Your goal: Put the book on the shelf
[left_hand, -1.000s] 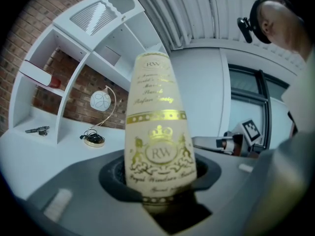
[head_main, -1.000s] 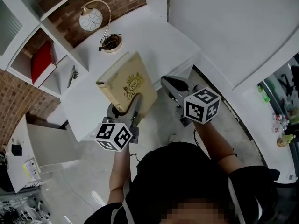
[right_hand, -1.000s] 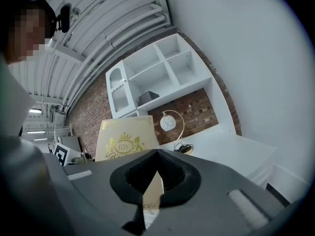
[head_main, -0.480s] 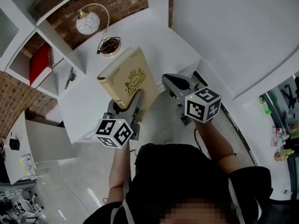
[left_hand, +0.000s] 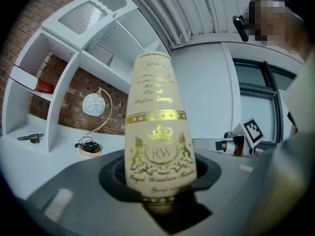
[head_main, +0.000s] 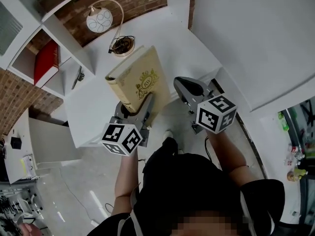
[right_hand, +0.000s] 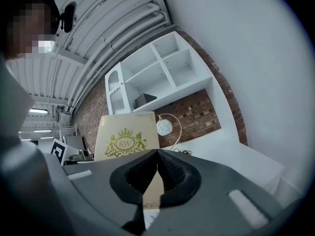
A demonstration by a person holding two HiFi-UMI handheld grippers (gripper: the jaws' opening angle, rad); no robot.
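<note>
1. A white shelf unit (head_main: 66, 41) fills the far left of the head view. A red book (head_main: 46, 63) leans in one of its open cubbies, at about 10 o'clock from the held book.
2. A small dark metal object (head_main: 78, 76), too small to identify, lies on the white desk (head_main: 182, 38) just beside the shelf's foot.
3. A white globe lamp (head_main: 100, 19) on a curved stem stands on the desk, with its round brass base (head_main: 122, 45) at 11 o'clock from the held book.
4. The left gripper (head_main: 134, 108) has its fingers partly spread and clamped on the lower end of a cream hardback book with a gold crest (head_main: 140, 80). The left gripper view shows the gilt spine (left_hand: 158, 132) standing upright between the fingers.
5. The book is in the air over the desk's near edge, not in the shelf. A second ago its top corner sat further from the lamp base, and it now reaches just beside it. The grip looks unchanged.
6. The right gripper (head_main: 186, 82), at 3 o'clock from the book and apart from it, has its fingers pressed together on nothing. It has moved toward the desk alongside the left one.
</note>
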